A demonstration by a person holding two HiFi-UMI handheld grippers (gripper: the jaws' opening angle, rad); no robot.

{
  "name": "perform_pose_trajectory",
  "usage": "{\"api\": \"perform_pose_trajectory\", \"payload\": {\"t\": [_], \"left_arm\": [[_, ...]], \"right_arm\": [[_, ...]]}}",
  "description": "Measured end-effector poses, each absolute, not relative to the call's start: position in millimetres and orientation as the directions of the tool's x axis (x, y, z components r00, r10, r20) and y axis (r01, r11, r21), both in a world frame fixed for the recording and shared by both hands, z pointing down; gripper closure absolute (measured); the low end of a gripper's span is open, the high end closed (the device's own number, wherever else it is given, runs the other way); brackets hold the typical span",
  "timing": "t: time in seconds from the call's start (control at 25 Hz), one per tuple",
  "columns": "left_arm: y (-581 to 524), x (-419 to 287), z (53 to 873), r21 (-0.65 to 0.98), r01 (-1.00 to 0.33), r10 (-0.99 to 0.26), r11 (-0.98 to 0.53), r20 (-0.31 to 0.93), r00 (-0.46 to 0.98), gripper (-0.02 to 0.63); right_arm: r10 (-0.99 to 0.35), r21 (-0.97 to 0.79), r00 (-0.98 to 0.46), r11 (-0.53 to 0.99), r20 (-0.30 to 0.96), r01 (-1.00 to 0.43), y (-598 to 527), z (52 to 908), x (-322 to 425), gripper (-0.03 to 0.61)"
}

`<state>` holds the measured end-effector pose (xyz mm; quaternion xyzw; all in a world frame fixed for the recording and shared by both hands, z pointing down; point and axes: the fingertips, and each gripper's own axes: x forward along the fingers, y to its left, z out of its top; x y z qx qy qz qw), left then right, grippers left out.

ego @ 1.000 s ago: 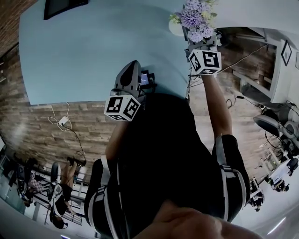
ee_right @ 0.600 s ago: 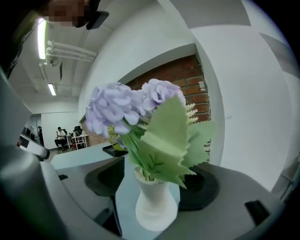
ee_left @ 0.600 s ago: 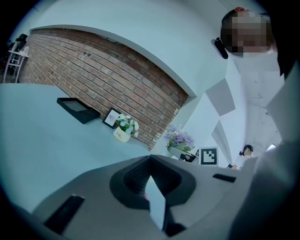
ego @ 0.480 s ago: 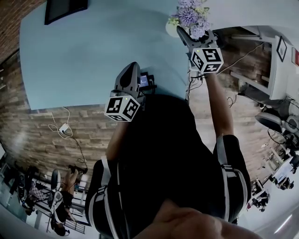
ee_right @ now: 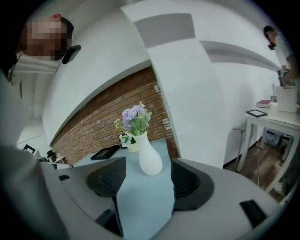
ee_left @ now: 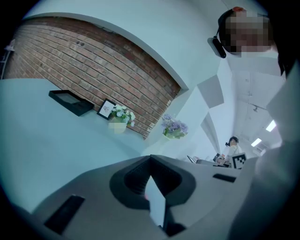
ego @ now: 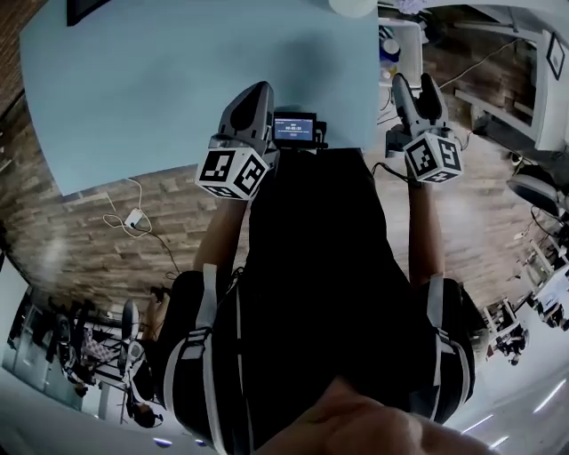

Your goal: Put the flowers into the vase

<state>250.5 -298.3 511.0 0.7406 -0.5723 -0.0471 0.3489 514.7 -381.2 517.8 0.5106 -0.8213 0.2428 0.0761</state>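
The white vase (ee_right: 150, 159) stands on the light-blue table (ego: 160, 80) with purple flowers (ee_right: 133, 116) upright in it. In the right gripper view it lies straight ahead, some way beyond the jaws. My right gripper (ego: 414, 82) (ee_right: 148, 165) is open and empty, just off the table's right edge. In the head view only the vase's base (ego: 353, 5) shows at the top edge. My left gripper (ego: 256, 93) (ee_left: 150, 159) hangs over the table's near edge, its pads meeting at the tip with nothing in them. The left gripper view shows the purple flowers (ee_left: 174, 126) far off.
A small pot of white flowers (ee_left: 121, 115), a picture frame (ee_left: 107, 108) and a black tray (ee_left: 70, 101) sit along the brick wall. A small screen (ego: 295, 130) rests at the table's near edge. A white side table (ee_right: 276, 122) stands to the right.
My right gripper has let go of the flowers, opened wide and drawn back from the vase to beside the table edge. The flowers stay in the vase. The left gripper barely moved.
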Motion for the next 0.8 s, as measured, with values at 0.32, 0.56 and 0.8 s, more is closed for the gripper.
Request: {"api": "perform_pose_trajectory", "payload": {"t": [0.32,0.56,0.8], "left_arm": [[-262.4,312.7,480.3,0.539,-0.814,-0.868,-0.215,0.276,0.412,0.595],[-160.0,406.7,449.8,0.534,-0.819,-0.889,-0.209,0.246,0.387,0.595],[-60.6,487.8,430.1,0.505,-0.819,-0.879,-0.272,0.215,0.425,0.595]], "right_arm": [[-0.902,-0.442,-0.404,0.302,0.155,-0.844,-273.1,460.6,549.4,0.560],[-0.819,-0.463,-0.560,0.451,0.127,-0.764,-162.9,450.0,566.8,0.560],[-0.682,-0.518,-0.724,0.585,0.100,-0.623,-79.1,455.1,565.6,0.560]]}}
